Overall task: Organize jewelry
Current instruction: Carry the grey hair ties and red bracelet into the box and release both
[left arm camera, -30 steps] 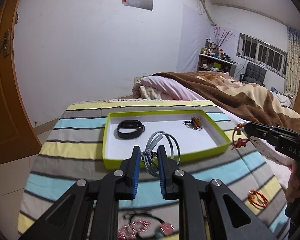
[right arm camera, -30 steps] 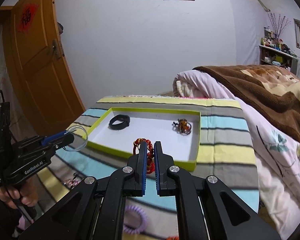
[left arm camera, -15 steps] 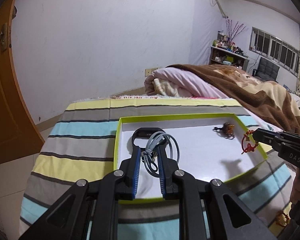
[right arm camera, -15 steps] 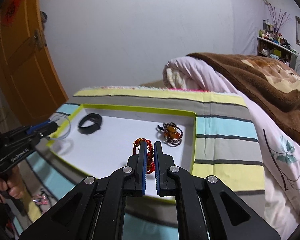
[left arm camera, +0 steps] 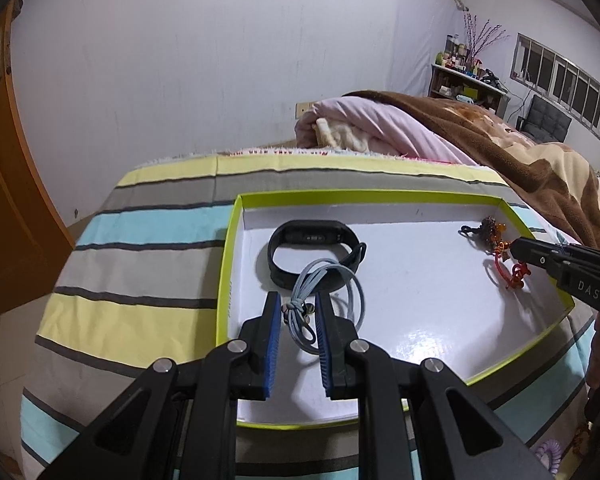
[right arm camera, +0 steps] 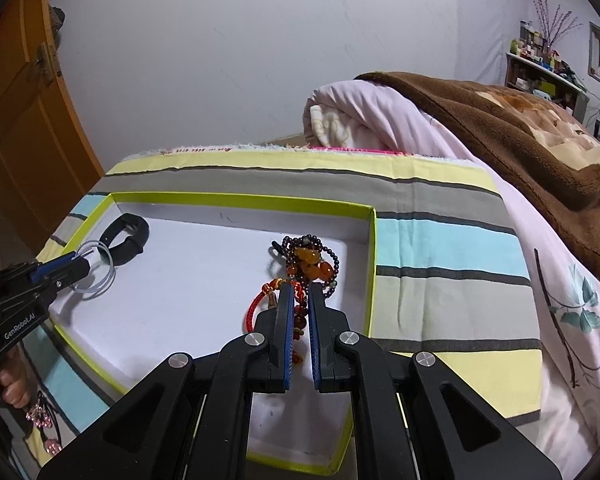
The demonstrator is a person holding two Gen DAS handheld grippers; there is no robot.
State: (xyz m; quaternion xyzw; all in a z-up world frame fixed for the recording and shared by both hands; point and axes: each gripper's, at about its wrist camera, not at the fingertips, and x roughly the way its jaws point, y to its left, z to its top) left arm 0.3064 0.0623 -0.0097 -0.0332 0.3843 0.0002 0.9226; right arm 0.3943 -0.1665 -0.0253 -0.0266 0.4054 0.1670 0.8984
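Observation:
A green-rimmed white tray (left arm camera: pixel 225 280) (right arm camera: pixel 372 240) lies on the striped cloth. A black band (left arm camera: pixel 312 246) (right arm camera: pixel 126 236) lies at its left and a dark bead string with amber stones (left arm camera: pixel 486 229) (right arm camera: pixel 312 258) at its right. My left gripper (left arm camera: pixel 298 312) is over the tray with its fingers apart, and the grey-blue cord loop (left arm camera: pixel 328 284) (right arm camera: pixel 98 270) lies between them on the tray floor. My right gripper (right arm camera: pixel 299 296) is shut on a red cord bracelet (right arm camera: pixel 260 306) (left arm camera: pixel 508 274), low over the tray beside the bead string.
A pink beaded piece (right arm camera: pixel 40 416) and a lilac coil tie (left arm camera: pixel 550 454) lie on the cloth outside the tray. A bed with pink and brown blankets (right arm camera: pixel 480 128) runs along the right. A wooden door (right arm camera: pixel 24 132) stands at the left.
Both grippers have moved forward and down into the tray. The left gripper's fingers have spread and the grey-blue cord now rests on the tray floor. The red bracelet reaches the bead string.

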